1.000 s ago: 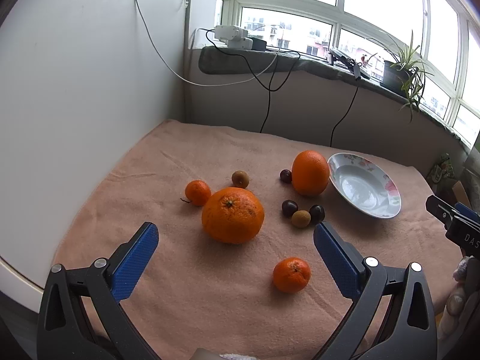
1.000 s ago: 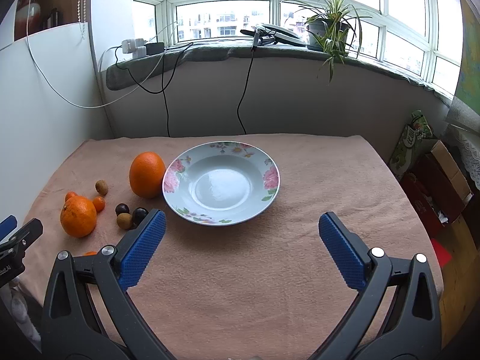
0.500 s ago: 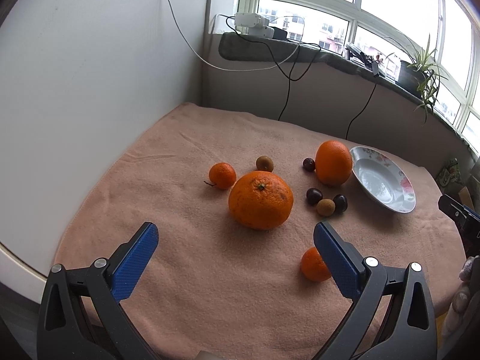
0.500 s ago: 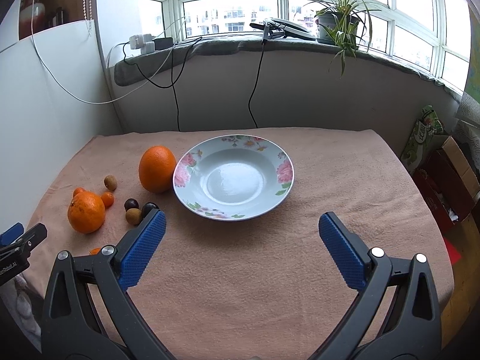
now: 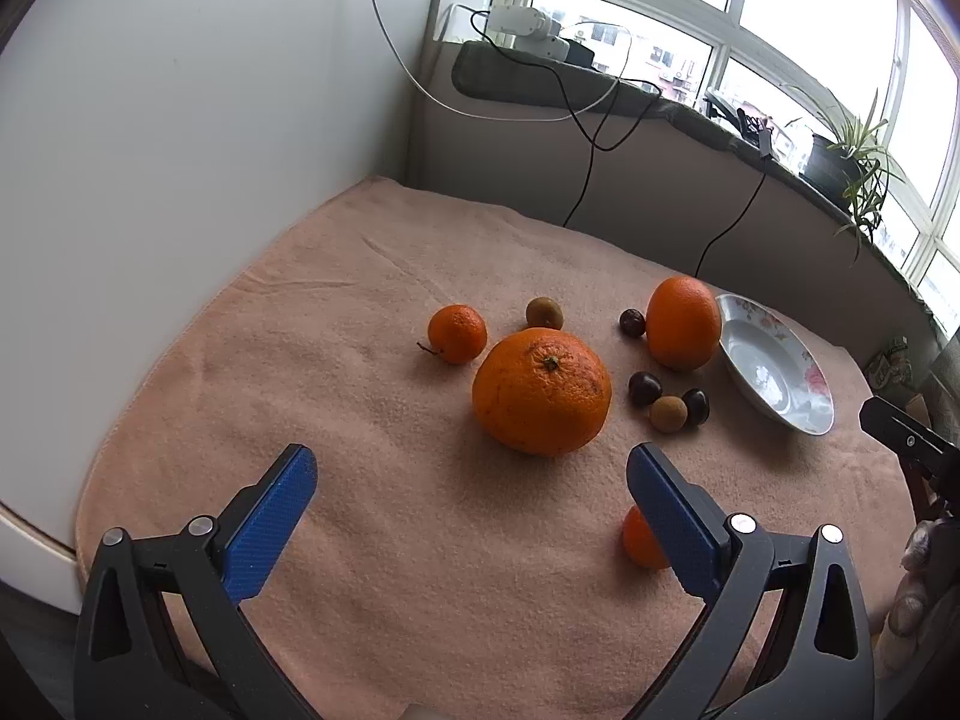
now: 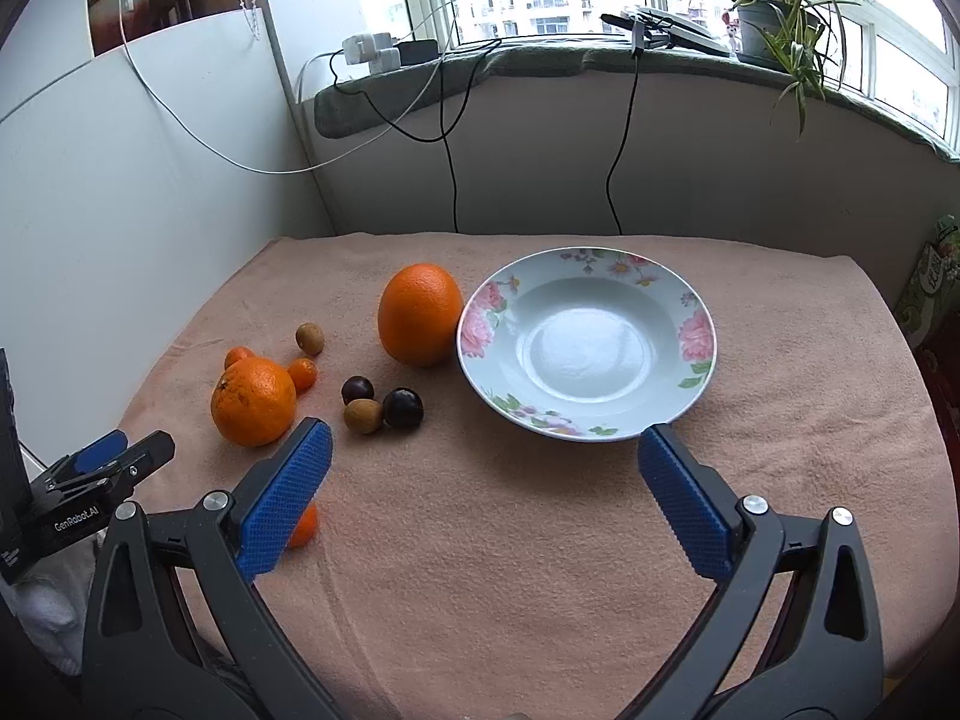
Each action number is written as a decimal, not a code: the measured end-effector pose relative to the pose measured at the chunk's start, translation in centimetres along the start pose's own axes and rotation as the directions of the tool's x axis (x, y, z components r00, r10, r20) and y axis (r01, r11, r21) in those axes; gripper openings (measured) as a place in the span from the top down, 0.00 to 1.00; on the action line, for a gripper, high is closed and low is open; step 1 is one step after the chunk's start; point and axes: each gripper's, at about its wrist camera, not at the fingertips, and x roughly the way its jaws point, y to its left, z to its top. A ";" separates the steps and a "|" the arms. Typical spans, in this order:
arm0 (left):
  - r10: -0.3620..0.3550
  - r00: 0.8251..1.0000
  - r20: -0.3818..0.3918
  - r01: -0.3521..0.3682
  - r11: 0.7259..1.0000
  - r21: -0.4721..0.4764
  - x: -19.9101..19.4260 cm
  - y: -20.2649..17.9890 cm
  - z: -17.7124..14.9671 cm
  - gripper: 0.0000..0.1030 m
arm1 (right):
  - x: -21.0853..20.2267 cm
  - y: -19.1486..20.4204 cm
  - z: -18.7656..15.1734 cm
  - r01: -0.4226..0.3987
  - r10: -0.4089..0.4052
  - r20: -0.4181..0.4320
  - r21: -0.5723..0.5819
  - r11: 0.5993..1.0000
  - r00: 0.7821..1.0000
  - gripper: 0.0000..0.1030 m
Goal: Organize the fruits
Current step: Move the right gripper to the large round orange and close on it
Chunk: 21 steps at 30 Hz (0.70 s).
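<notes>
A big orange [image 5: 542, 391] [image 6: 253, 401] lies just ahead of my open, empty left gripper [image 5: 471, 495]. A taller orange [image 5: 683, 323] [image 6: 420, 314] stands against the flowered white plate [image 5: 804, 381] [image 6: 696, 342], which holds nothing. Small mandarins lie at the back left [image 5: 457, 333] and behind my left gripper's right finger [image 5: 641, 539]. Dark chestnuts [image 5: 644, 388] [image 6: 402, 407] and brown longans [image 5: 668, 413] [image 6: 363, 415] lie between the oranges. My right gripper [image 6: 483, 483] is open and empty, in front of the plate.
A peach towel [image 6: 540, 540] covers the table. A white wall panel [image 5: 180, 150] stands on the left. A sill with cables, chargers and a potted plant [image 6: 774, 18] runs along the back. A box and bags stand off the table's right edge [image 6: 930, 300].
Both grippers pulled back and rose a little; the left one swung left, so the fruit shifted right in its view. The plate sits farther from the right gripper. Nothing was picked up.
</notes>
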 end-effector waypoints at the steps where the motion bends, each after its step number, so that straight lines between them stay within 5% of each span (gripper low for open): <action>1: -0.004 1.000 0.000 0.004 1.000 -0.005 0.0 0.1 0.1 0.01 | 0.4 0.3 0.2 -0.021 0.021 -0.011 -0.007 1.000 1.000 0.00; 15: -0.070 0.997 -0.011 0.070 0.997 -0.013 2.1 0.7 0.4 0.01 | 6.2 6.6 2.3 -0.265 0.246 -0.150 -0.121 0.957 0.958 0.00; 21: -0.092 0.996 -0.010 0.092 0.996 0.004 2.9 0.5 0.6 0.01 | 7.5 8.3 2.8 -0.327 0.309 -0.142 -0.131 0.936 0.941 0.00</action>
